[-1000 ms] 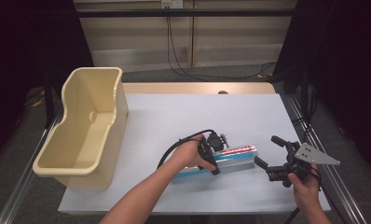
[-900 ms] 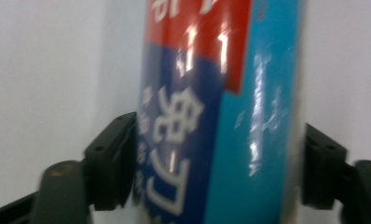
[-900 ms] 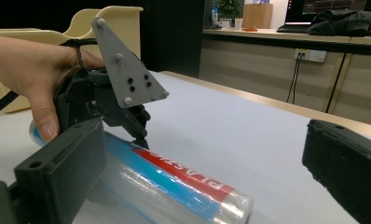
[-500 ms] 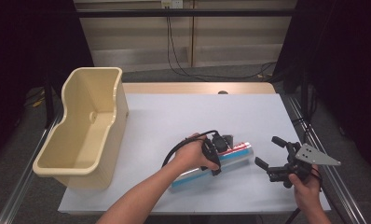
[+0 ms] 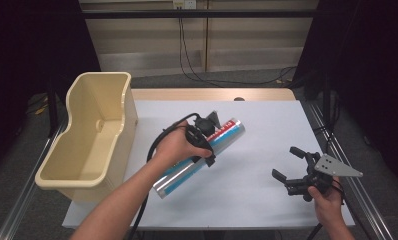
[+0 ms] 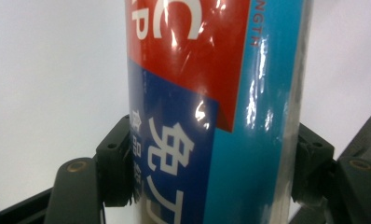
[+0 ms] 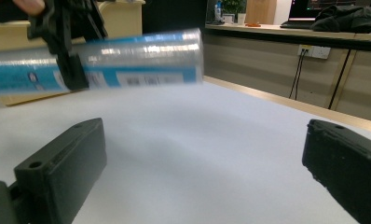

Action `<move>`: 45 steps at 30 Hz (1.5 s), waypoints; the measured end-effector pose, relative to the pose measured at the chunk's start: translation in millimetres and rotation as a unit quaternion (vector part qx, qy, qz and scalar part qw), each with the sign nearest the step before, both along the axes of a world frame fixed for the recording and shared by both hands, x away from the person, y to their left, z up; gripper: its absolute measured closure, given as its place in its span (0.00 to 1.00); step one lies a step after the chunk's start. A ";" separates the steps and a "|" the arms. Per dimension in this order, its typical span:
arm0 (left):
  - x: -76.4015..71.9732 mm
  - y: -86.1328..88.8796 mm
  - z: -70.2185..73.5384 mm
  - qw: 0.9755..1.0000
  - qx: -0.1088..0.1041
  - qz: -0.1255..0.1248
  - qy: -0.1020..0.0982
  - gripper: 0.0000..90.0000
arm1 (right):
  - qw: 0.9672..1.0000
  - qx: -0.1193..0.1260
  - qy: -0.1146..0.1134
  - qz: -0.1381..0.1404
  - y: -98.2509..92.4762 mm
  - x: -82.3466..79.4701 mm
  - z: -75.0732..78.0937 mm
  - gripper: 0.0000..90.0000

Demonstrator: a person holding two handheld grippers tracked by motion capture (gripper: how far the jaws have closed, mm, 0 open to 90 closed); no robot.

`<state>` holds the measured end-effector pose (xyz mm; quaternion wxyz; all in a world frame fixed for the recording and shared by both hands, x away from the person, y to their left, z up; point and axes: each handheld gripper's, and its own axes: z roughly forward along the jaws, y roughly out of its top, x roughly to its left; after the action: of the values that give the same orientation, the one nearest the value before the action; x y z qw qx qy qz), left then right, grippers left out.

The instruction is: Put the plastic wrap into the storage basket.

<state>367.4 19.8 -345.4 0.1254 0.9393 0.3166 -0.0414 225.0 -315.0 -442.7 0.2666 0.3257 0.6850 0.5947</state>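
Note:
A long roll of wrap (image 5: pixel 202 150) with a blue, red and silver label is held clear of the white table (image 5: pixel 257 120), slanting from near left to far right. My left gripper (image 5: pixel 205 141) is shut on its middle. In the left gripper view both jaws press the sides of the roll (image 6: pixel 211 112). My right gripper (image 5: pixel 291 163) stands open near the table's right front, nothing between its jaws. The right gripper view shows the lifted roll (image 7: pixel 127 60) ahead, with the left gripper (image 7: pixel 67 32) clamped on it.
A cream plastic bin (image 5: pixel 89 137) stands open at the table's left edge, with nothing visible inside. Cables (image 5: pixel 192 55) hang at the back wall. Metal rails (image 5: pixel 337 150) run along the table's sides.
The left gripper has lifted the roll off the table and carried it left and away from the person, turning it to a steeper slant. The right gripper stays about where it was.

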 end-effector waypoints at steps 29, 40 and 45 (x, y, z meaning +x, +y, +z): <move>10.2 201.7 110.1 0.949 0.013 0.314 -0.022 0.36 | 1.000 0.003 0.005 0.003 3.5 0.6 -0.3 0.00; 6.9 250.2 92.5 0.929 0.032 0.368 -0.009 0.36 | 1.000 0.000 0.006 0.006 5.5 1.7 -1.2 0.00; 4.2 255.1 82.4 0.927 0.034 0.373 0.000 0.36 | 1.000 0.000 0.007 0.007 5.5 1.7 -1.3 0.00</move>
<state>371.6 274.9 -263.0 0.0995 0.7574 0.6450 0.0193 226.7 -309.5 -444.0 0.2580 0.3251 0.6889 0.5942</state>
